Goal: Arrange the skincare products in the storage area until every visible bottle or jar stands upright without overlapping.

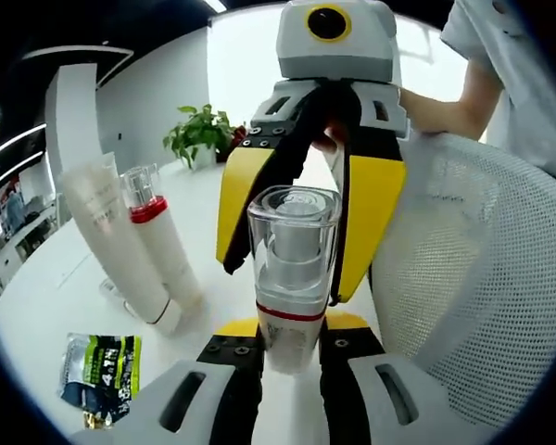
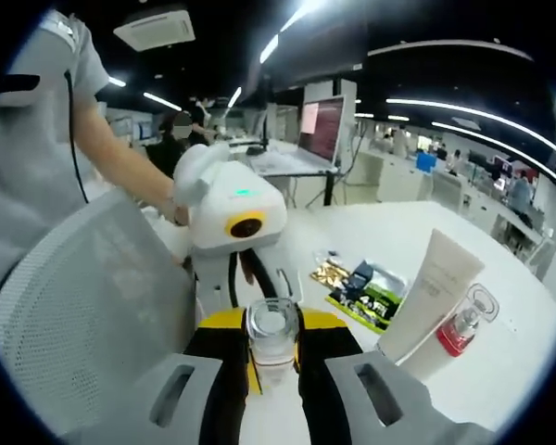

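Over a white table (image 1: 46,287), both the left gripper (image 1: 291,345) and right gripper (image 2: 272,357) clamp a clear-capped bottle (image 1: 293,278) mid-handover, beside a basket (image 1: 482,278); one must release next before upright placement.

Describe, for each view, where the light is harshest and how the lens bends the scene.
Left gripper view: the window behind the plant is blown out; the tall tube leans with fisheye curve. Right gripper view: ceiling strip lights glare and arc; the white table bows.
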{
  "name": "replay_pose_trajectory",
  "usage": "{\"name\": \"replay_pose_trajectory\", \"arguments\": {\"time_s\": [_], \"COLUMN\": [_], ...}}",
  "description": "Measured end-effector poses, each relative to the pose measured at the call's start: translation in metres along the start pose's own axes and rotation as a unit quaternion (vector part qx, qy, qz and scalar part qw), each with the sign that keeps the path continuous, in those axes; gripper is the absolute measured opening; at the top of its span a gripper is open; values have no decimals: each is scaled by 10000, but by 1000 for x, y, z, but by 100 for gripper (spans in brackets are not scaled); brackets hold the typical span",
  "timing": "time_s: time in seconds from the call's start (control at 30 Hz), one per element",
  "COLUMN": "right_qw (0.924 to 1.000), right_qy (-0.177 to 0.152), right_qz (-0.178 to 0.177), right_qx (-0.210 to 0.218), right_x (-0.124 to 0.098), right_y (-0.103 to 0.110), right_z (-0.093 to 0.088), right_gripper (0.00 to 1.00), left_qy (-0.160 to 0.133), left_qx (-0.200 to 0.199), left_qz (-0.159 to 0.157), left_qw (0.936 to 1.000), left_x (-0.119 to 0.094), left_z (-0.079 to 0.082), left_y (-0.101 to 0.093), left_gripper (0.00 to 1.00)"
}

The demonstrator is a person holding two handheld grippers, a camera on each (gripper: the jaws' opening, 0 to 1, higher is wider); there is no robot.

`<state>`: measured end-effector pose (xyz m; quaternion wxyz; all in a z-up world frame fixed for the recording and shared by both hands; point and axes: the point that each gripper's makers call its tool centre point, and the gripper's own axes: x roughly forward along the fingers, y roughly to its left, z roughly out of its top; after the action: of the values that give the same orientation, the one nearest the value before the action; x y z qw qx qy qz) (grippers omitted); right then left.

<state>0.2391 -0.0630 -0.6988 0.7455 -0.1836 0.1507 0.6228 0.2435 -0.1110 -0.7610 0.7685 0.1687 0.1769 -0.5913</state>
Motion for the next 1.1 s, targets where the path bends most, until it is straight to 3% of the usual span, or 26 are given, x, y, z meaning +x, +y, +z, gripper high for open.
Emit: {"name": "replay_pose_trajectory", "arguments": {"time_s": [0.53, 1.1], "right_qw": [9995, 9989], "right_qy": [290, 336], "right_qz": [55, 18], "right_qx": [138, 340], "right_x": [10, 15], "right_y": [-4, -7], "right_z": [-16, -25], "right_gripper": [19, 19], "left_qy": [1, -98], "left_qx": [-87, -192], "left_qz": [0, -2], "left_qw": [10000, 9998], "left_x": [9, 13], "left_z": [-21, -31], "left_y": [8, 13], "left_gripper": [24, 24]}}
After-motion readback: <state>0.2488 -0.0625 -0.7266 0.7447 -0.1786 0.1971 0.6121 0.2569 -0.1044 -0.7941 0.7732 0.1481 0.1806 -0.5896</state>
